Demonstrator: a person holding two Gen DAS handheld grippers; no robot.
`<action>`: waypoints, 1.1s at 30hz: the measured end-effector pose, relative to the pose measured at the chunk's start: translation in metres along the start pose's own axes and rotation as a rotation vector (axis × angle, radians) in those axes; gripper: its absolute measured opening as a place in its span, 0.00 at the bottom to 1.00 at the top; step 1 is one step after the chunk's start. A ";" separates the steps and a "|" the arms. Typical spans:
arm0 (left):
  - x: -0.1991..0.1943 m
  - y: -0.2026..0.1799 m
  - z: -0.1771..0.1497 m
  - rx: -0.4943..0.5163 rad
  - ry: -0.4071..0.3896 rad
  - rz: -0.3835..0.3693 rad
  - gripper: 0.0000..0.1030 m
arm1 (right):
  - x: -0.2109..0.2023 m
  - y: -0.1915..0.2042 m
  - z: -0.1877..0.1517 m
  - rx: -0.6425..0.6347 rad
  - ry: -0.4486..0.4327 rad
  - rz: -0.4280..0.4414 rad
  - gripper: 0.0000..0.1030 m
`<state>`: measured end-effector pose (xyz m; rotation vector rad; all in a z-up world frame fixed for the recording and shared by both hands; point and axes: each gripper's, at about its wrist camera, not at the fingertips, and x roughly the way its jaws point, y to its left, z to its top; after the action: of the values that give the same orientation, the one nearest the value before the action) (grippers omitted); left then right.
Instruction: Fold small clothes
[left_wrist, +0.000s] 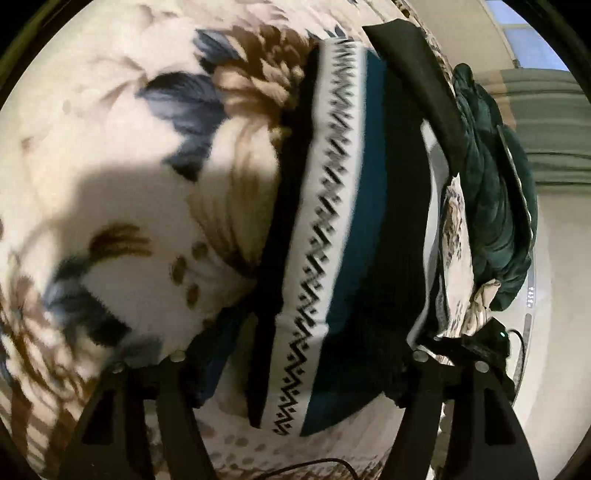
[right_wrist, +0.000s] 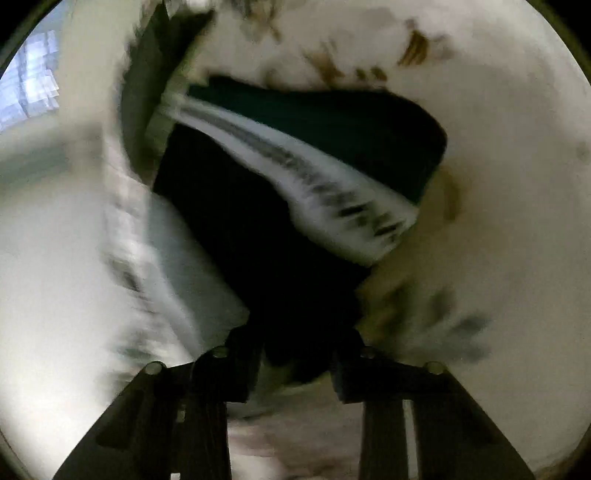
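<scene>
A small dark garment (left_wrist: 369, 221) with a teal panel and a white band with a black zigzag pattern lies on a floral cream blanket (left_wrist: 110, 147). My left gripper (left_wrist: 295, 365) is open, its fingers (left_wrist: 177, 369) wide apart on either side of the garment's near end. In the right wrist view, which is blurred, the same garment (right_wrist: 258, 240) runs from between my right gripper's (right_wrist: 295, 362) fingers (right_wrist: 236, 369) outward. The jaws stand partly apart with dark cloth between them; I cannot tell whether they grip it.
A dark green bunched cloth (left_wrist: 491, 206) lies at the blanket's right edge, with a black strip of fabric (left_wrist: 424, 81) beside it. A small black device with a green light (left_wrist: 495, 339) sits near the right finger. A window (right_wrist: 33, 74) shows far left.
</scene>
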<state>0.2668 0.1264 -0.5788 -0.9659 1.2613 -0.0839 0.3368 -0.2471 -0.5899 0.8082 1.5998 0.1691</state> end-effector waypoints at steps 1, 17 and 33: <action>-0.003 -0.001 0.001 0.005 -0.008 -0.006 0.65 | 0.002 -0.004 0.004 0.014 0.016 0.005 0.31; 0.039 -0.019 0.059 0.038 -0.130 -0.155 0.93 | 0.022 -0.030 0.036 0.089 -0.079 0.455 0.82; -0.023 -0.121 0.128 0.241 -0.178 -0.272 0.33 | -0.041 0.059 0.018 -0.011 -0.267 0.537 0.24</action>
<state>0.4176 0.1359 -0.4848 -0.9082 0.9279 -0.3474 0.3763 -0.2329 -0.5288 1.1878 1.1049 0.4332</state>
